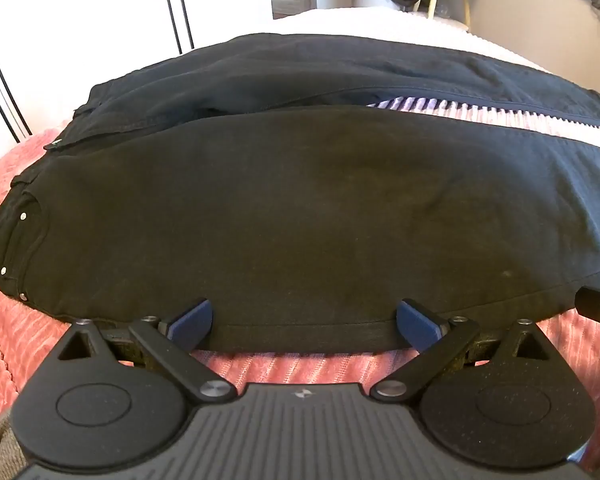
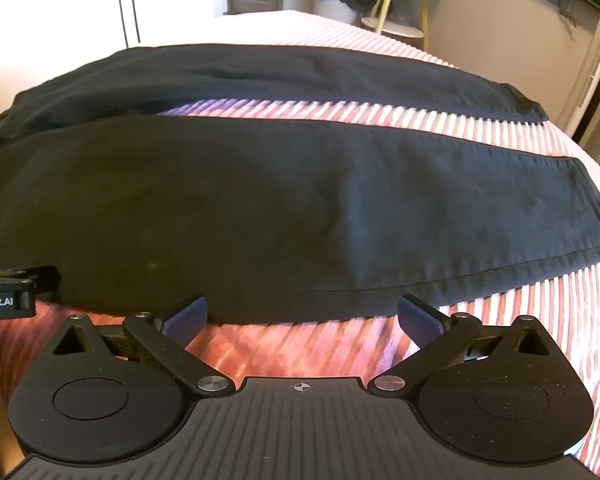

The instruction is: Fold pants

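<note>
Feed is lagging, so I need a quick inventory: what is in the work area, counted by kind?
Pants: 1, black, laid flat, legs apart
Claws: 2, left claw and right claw, both open at the near leg's edge
Bedspread: 1, pink ribbed
Total: 4

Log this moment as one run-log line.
pants flat on bedspread, unfolded | left hand-held gripper open at near edge | right hand-held gripper open at near edge
</note>
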`<action>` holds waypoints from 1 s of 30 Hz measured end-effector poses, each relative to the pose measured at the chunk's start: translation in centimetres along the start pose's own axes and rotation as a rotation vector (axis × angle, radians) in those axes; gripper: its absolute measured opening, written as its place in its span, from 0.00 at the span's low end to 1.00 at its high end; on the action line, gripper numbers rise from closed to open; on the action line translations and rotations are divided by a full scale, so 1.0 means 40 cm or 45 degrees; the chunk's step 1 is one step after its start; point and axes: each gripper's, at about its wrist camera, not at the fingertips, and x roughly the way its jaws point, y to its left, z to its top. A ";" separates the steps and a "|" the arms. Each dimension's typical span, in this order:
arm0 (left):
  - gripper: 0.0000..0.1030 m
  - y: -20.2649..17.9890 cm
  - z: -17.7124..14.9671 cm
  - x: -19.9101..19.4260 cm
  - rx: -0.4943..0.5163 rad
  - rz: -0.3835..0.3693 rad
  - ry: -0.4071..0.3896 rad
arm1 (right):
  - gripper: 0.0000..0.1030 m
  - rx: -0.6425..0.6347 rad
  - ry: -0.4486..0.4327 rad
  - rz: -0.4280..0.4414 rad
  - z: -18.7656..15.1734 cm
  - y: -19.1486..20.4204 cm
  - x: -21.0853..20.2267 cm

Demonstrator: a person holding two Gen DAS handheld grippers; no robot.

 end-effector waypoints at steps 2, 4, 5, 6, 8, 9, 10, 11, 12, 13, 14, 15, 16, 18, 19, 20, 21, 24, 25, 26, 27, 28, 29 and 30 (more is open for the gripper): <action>0.96 -0.002 0.000 0.000 0.000 0.002 0.003 | 1.00 0.002 -0.001 -0.001 -0.001 -0.001 0.001; 0.96 -0.006 0.004 -0.001 -0.003 0.007 0.008 | 1.00 0.003 0.000 -0.001 -0.001 -0.001 0.001; 0.96 -0.008 0.006 -0.001 -0.006 0.008 0.010 | 1.00 0.003 0.000 0.000 -0.001 -0.002 0.001; 0.96 -0.009 0.007 -0.001 -0.006 0.009 0.012 | 1.00 0.002 0.000 0.001 -0.001 -0.002 0.001; 0.96 -0.010 0.009 -0.001 -0.008 0.009 0.015 | 1.00 0.003 0.001 0.000 -0.001 -0.002 0.001; 0.96 -0.009 0.007 -0.001 -0.009 0.008 0.014 | 1.00 0.004 0.001 0.000 -0.001 -0.002 0.001; 0.96 -0.011 0.013 0.000 -0.010 0.008 0.019 | 1.00 0.004 0.001 0.001 -0.001 -0.002 0.001; 0.96 -0.011 0.014 0.001 -0.011 0.008 0.021 | 1.00 0.004 0.001 0.000 -0.002 -0.003 0.001; 0.96 -0.011 0.014 0.001 -0.011 0.009 0.021 | 1.00 0.007 0.000 0.000 -0.004 -0.003 0.001; 0.96 -0.011 0.014 0.001 -0.010 0.010 0.021 | 1.00 0.009 0.000 0.000 -0.006 -0.003 0.002; 0.96 -0.011 0.014 0.001 -0.010 0.010 0.022 | 1.00 0.011 -0.001 0.000 -0.008 -0.003 0.002; 0.96 -0.011 0.013 0.001 -0.009 0.010 0.022 | 1.00 0.012 -0.002 -0.001 -0.010 -0.002 0.003; 0.96 -0.011 0.014 0.001 -0.011 0.010 0.022 | 1.00 0.013 0.000 -0.001 -0.010 -0.001 0.003; 0.96 -0.011 0.014 0.001 -0.012 0.009 0.022 | 1.00 0.014 0.000 -0.002 -0.012 0.000 0.003; 0.96 -0.011 0.014 0.001 -0.011 0.010 0.023 | 1.00 0.014 0.000 -0.002 -0.012 0.000 0.002; 0.96 -0.011 0.013 0.001 -0.012 0.010 0.023 | 1.00 0.014 0.000 -0.001 -0.012 0.000 0.003; 0.96 -0.010 0.012 0.002 -0.013 0.010 0.023 | 1.00 0.014 0.001 -0.001 -0.010 -0.001 0.002; 0.96 -0.010 0.011 0.004 -0.016 0.010 0.026 | 1.00 0.017 0.001 -0.001 -0.012 -0.001 0.002; 0.96 -0.009 0.009 0.004 -0.017 0.010 0.026 | 1.00 0.017 0.001 -0.001 -0.012 -0.002 0.002; 0.96 -0.010 0.012 0.005 -0.016 0.010 0.027 | 1.00 0.016 0.002 0.000 -0.012 -0.002 0.002; 0.96 -0.010 0.010 0.005 -0.016 0.010 0.027 | 1.00 0.016 0.003 -0.001 -0.012 -0.002 0.002; 0.96 -0.010 0.012 0.005 -0.016 0.010 0.027 | 1.00 0.016 0.002 -0.001 -0.012 -0.002 0.002; 0.96 -0.010 0.012 0.005 -0.016 0.010 0.028 | 1.00 0.017 0.002 -0.001 -0.012 -0.003 0.002; 0.96 -0.010 0.013 0.006 -0.017 0.010 0.028 | 1.00 0.017 0.002 0.000 -0.012 -0.003 0.002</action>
